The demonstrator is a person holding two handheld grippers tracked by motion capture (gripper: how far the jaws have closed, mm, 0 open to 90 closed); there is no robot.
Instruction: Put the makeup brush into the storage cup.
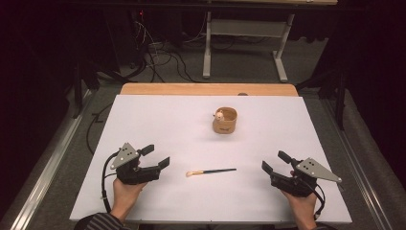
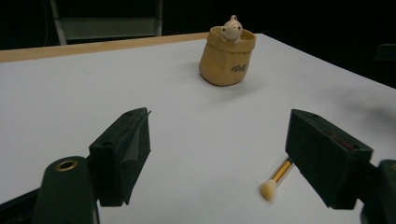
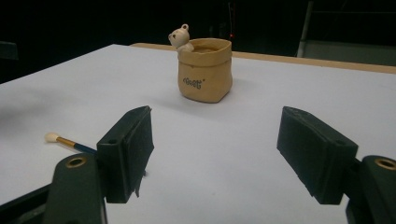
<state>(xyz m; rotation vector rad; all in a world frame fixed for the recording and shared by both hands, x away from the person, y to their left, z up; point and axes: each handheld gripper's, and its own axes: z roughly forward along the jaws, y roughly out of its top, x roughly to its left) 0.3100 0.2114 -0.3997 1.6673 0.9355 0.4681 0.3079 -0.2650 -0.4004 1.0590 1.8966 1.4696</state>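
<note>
Brush (image 1: 210, 171) lies untouched near front edge of table (image 1: 143, 120), btw left gripper (image 1: 156, 156) and right gripper (image 1: 274, 161), both released, empty. Cup (image 1: 225, 120) waits mid-table; nothing done yet.

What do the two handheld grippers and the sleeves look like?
Both the left gripper and the right gripper are black, with two blocky jaws, a grey three-cornered plate on top and a black trailing cable. A brass-coloured eyelet sits at a jaw base. The left sleeve is dark with stripes.
</note>
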